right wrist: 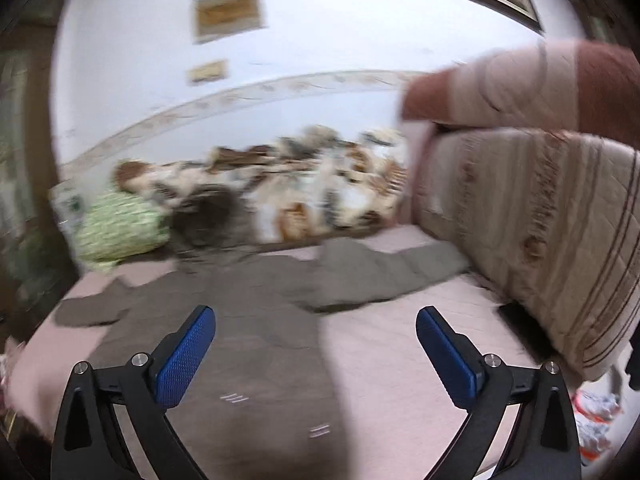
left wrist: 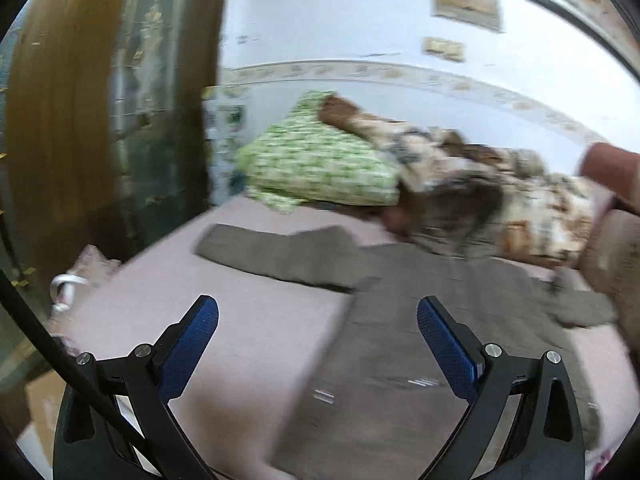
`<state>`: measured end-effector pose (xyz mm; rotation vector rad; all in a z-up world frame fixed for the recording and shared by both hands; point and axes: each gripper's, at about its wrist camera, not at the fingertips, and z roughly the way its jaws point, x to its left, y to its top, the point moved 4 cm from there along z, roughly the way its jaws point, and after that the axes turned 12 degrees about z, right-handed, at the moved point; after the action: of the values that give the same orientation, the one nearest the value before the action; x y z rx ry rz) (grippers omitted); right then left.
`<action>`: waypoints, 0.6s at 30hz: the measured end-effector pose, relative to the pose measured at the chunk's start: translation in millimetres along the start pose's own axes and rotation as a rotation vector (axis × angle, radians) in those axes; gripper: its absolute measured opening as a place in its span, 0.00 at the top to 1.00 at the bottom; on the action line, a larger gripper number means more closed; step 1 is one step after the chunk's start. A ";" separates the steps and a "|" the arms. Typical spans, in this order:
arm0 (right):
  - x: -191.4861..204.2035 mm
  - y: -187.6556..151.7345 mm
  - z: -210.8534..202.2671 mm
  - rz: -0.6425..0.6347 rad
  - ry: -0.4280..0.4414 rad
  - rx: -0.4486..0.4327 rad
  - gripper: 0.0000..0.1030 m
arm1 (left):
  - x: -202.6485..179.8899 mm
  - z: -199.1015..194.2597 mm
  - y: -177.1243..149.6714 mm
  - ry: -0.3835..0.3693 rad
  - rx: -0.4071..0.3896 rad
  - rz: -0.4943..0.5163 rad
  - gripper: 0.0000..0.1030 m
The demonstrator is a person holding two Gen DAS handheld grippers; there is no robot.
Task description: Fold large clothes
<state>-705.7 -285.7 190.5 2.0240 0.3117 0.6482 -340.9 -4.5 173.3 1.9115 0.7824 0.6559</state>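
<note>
Hovering over the bed (left wrist: 248, 320), both grippers held nothing. The grey garment (left wrist: 400, 320) lay spread flat on the pink sheet with sleeves out to each side, probably laid out ready for a first fold. The left gripper (left wrist: 318, 334) sat above its left edge, fingers wide apart and empty; the right gripper (right wrist: 316, 340) sat above its right edge, equally wide and empty. Frames were motion-blurred.

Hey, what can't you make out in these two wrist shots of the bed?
- Grey garment: near hem hidden below the left gripper; blurred.
- Its far sleeve: motion blur in right wrist view, cuff meets the striped quilt.
- Wall pictures: too blurred to read.
</note>
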 end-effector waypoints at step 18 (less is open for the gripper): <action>136.8 -114.8 -38.4 -0.150 0.118 0.063 0.01 | -108.2 -19.6 -67.3 -0.123 0.113 0.127 0.03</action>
<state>-609.3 -135.6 151.1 2.0031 0.5549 0.6715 -442.3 -50.3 108.2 2.0969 0.6359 0.5752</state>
